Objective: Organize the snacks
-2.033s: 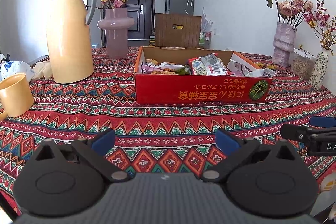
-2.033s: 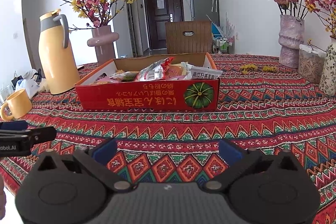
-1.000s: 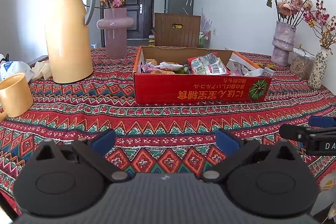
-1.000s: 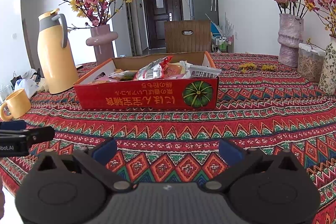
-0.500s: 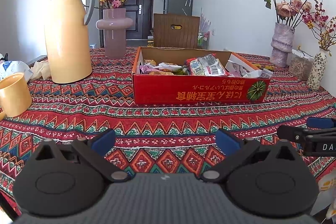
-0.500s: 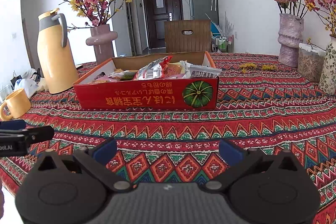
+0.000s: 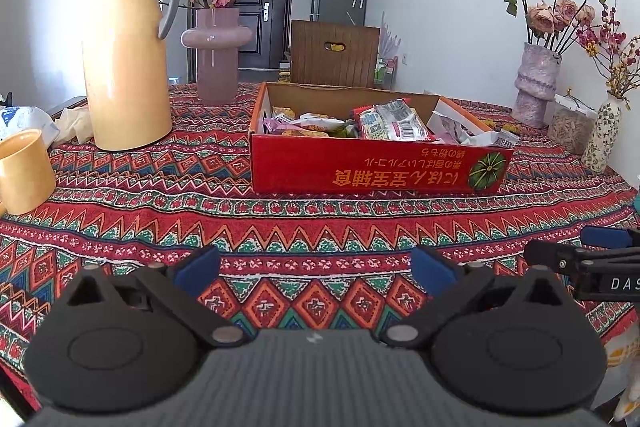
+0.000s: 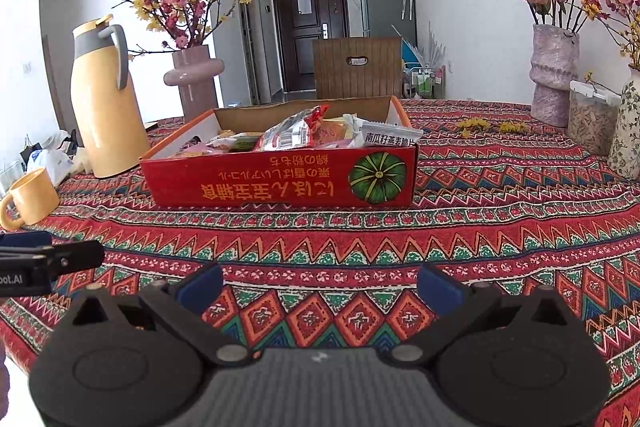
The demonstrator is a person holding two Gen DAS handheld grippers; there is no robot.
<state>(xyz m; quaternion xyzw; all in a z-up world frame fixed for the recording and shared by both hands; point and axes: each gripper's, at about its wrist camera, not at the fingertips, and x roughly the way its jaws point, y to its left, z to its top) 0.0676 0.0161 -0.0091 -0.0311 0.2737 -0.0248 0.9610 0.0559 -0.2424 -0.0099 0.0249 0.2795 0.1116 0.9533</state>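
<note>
Left wrist view, going from left to right: a yellow mug (image 7: 24, 171) stands at the edge of the surface (image 7: 168, 211), then a tall yellow thermos jug (image 7: 126, 47), a mauve vase (image 7: 217, 57) of blossom, and near the middle the red cardboard box (image 7: 376, 169) with the snacks (image 7: 394, 125) piled loosely inside it. Farther right stand a textured vase (image 7: 536, 85) of dried roses and a small patterned vase (image 7: 602, 137).

Both tools hang low over the patterned cloth, well short of the box. The left tongs (image 7: 316, 267) are spread wide with nothing between the blue pads; the right tongs (image 8: 320, 283) are equally wide and empty.

All the packets I can see already lie in the box, and none shows on the cloth. That fits either a heap waiting to be sorted or a box just filled, and this moment does not settle which, so I would not name a next move beyond noting that any grasp would need a reach forward across the bare cloth.

The box's long axis runs left to right across both views, its printed long side facing the cameras with the lettering upside down. In the right wrist view, the silver and red packet (image 8: 294, 133) lies tilted, rising toward the right.
</note>
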